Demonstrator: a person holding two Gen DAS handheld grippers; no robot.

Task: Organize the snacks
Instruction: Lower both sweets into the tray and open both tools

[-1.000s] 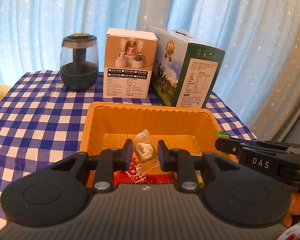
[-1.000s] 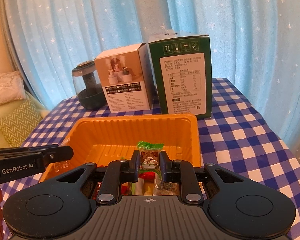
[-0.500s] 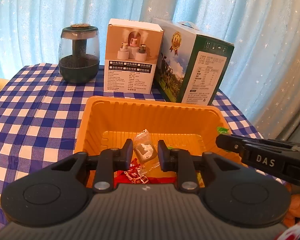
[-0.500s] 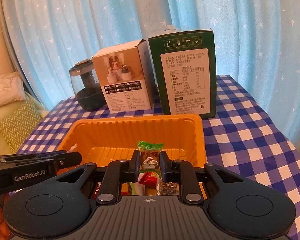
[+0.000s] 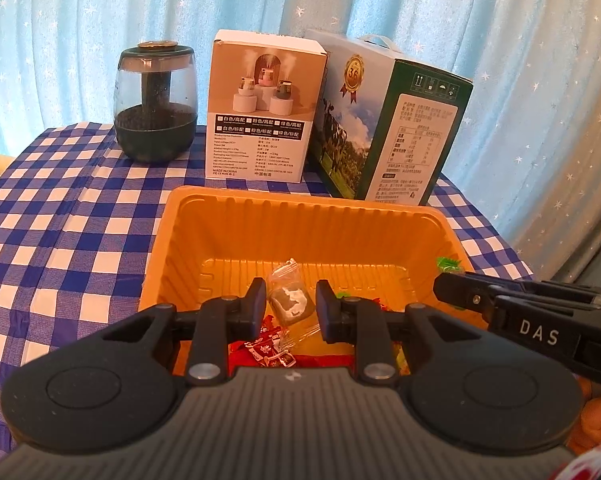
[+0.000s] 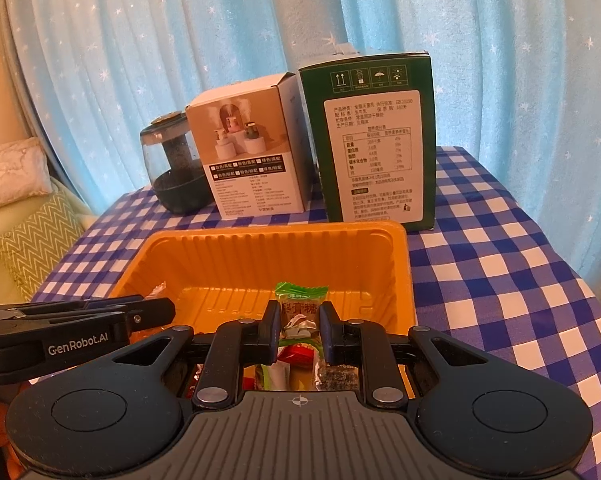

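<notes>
An orange plastic tray (image 5: 300,216) (image 6: 260,240) sits on the blue checked tablecloth. My left gripper (image 5: 290,306) is shut on a clear-wrapped grey snack (image 5: 290,300) and holds it over the tray's near half. My right gripper (image 6: 299,326) is shut on a green-wrapped candy (image 6: 300,300) and holds it over the tray too. Red and other wrapped snacks (image 5: 268,354) (image 6: 300,354) lie in the tray below the grippers. The right gripper shows in the left wrist view (image 5: 452,292); the left one shows in the right wrist view (image 6: 156,310).
Behind the tray stand a dark glass jar (image 5: 155,100) (image 6: 176,168), a white product box (image 5: 262,108) (image 6: 256,152) and a green carton (image 5: 388,128) (image 6: 374,140). A blue starred curtain hangs behind. A sofa with cushions (image 6: 24,224) is to the left of the table.
Both grippers have moved forward over the tray while keeping their snacks; the tray and boxes look nearer and lower in view.
</notes>
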